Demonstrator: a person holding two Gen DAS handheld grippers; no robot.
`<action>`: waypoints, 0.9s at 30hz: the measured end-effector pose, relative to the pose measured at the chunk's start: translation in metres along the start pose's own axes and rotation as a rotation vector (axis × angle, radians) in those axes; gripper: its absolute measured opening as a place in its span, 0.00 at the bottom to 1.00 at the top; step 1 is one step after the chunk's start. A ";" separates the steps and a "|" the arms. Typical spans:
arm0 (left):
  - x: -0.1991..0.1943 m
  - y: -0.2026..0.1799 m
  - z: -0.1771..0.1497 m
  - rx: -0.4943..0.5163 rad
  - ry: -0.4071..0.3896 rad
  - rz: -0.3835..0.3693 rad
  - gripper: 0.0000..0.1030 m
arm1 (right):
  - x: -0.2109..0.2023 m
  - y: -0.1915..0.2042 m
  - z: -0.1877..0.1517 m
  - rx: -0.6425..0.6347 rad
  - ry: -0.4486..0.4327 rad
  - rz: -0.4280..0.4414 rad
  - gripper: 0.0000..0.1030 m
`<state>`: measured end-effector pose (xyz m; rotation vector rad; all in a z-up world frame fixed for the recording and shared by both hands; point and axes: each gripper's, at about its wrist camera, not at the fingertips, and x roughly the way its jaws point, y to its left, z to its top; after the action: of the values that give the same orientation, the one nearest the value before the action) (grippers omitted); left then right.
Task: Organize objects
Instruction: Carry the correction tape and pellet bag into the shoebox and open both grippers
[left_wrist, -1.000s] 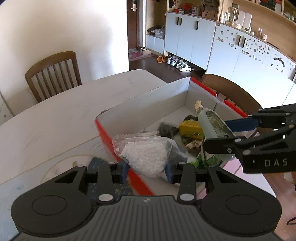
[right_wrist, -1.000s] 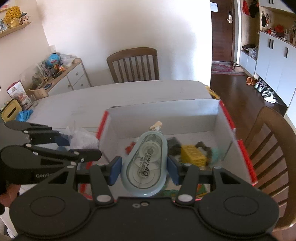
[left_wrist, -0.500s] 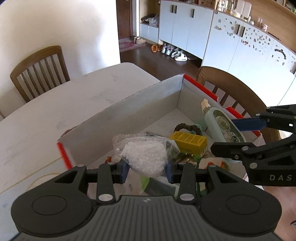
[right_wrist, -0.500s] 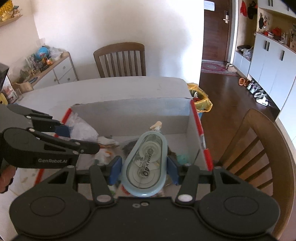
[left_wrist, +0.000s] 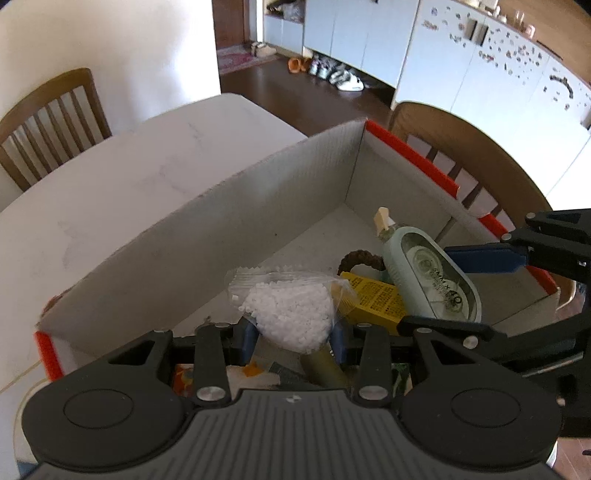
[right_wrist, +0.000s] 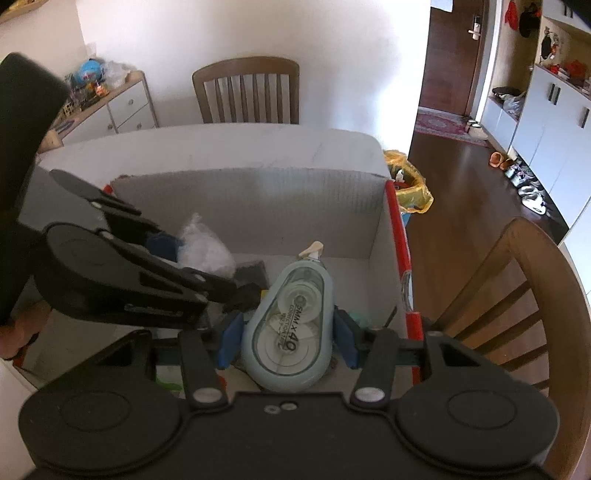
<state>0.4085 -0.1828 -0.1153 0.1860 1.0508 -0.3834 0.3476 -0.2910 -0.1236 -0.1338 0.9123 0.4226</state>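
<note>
Grey corrugated cardboard, edged with red strips, makes up the open box (left_wrist: 280, 206) that sits on the white worktop (left_wrist: 122, 192), and both tools hang over its inside. The left gripper (left_wrist: 293, 338) has its blue fingers (left_wrist: 245, 338) closed on a small clear plastic bag of white pellets (left_wrist: 291, 314), held above the box floor. The right gripper (right_wrist: 288, 339) has its blue fingers (right_wrist: 229, 341) clamped on the sides of a pale blue oval correction tape dispenser (right_wrist: 288, 328), nose pointing toward the far wall of the box. Below them lie a yellow printed carton (left_wrist: 373, 301) and a dark brown ring-shaped thing (left_wrist: 360, 256), with other clutter I cannot make out.

The step in hand looks like the drop-off: both things have been carried over the box and neither has been let go. The next move calls for lowering each tool toward a bare patch of the box floor, keeping the two tools apart since they hang near each other, then opening the fingers and lifting straight up clear of the walls
</note>
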 end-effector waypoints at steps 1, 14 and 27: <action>0.004 0.000 0.001 0.005 0.011 0.002 0.37 | 0.002 0.000 0.000 -0.004 0.006 0.004 0.50; 0.024 0.005 0.000 -0.009 0.081 0.006 0.38 | 0.006 -0.002 -0.004 -0.008 0.028 0.037 0.51; 0.005 0.014 -0.009 -0.066 0.050 0.010 0.63 | 0.001 -0.001 -0.007 -0.018 0.037 0.039 0.56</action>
<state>0.4090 -0.1681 -0.1249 0.1425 1.1094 -0.3359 0.3441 -0.2938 -0.1288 -0.1404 0.9488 0.4658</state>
